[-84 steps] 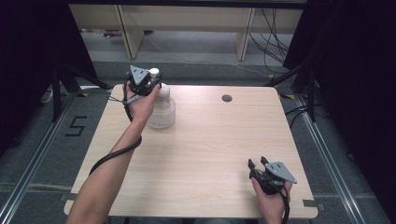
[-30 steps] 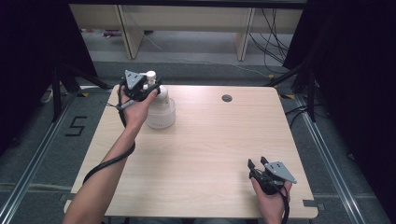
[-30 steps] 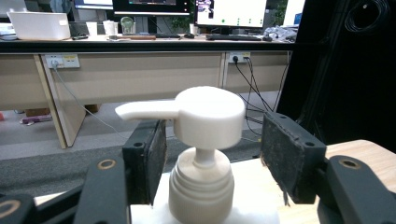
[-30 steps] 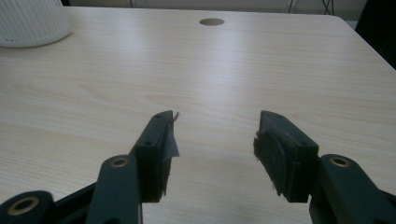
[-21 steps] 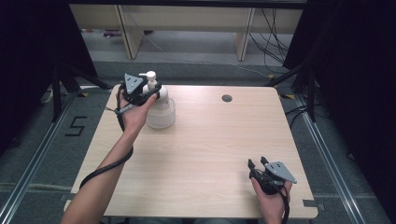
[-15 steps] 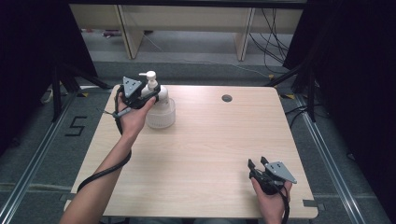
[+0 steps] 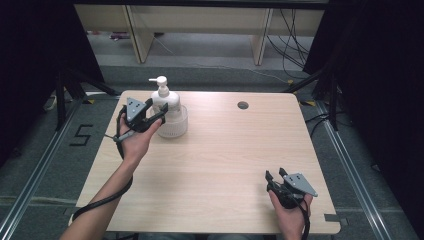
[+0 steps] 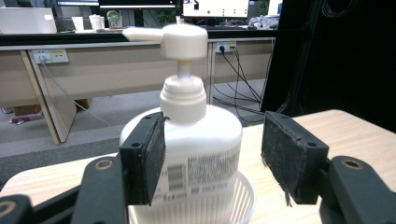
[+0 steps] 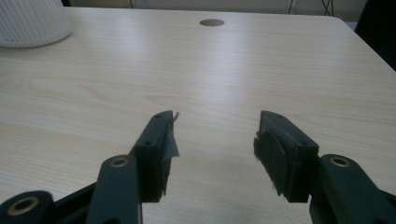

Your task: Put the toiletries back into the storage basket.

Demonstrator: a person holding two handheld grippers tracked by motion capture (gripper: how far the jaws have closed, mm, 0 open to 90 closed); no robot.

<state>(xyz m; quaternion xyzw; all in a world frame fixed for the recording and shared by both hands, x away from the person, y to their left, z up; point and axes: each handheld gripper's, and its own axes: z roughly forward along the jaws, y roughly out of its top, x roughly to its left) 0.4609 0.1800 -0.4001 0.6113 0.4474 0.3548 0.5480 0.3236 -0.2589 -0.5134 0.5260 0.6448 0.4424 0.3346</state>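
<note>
A white pump bottle (image 7: 162, 95) stands upright in a white ribbed basket (image 7: 175, 126) at the table's far left. My left gripper (image 7: 157, 111) is open just to the left of it, at the height of the bottle's body. In the left gripper view the bottle (image 8: 205, 144) sits between the spread jaws of that gripper (image 8: 215, 156); the left pad (image 8: 156, 156) is close to it and the right pad (image 8: 285, 158) stands apart. The right gripper (image 7: 274, 173) rests open near the front right edge, holding nothing, its jaws (image 9: 215, 140) over bare wood.
The wooden table (image 7: 225, 160) has a round cable hole (image 7: 243, 105) at the far middle. The basket's wall (image 9: 32, 21) shows far off in the right gripper view. Desks and cables lie beyond the table's far edge.
The left gripper has drawn back from over the pump head, down and to the left, so the pump now shows. The bottle stays in the basket. The right gripper has not moved.
</note>
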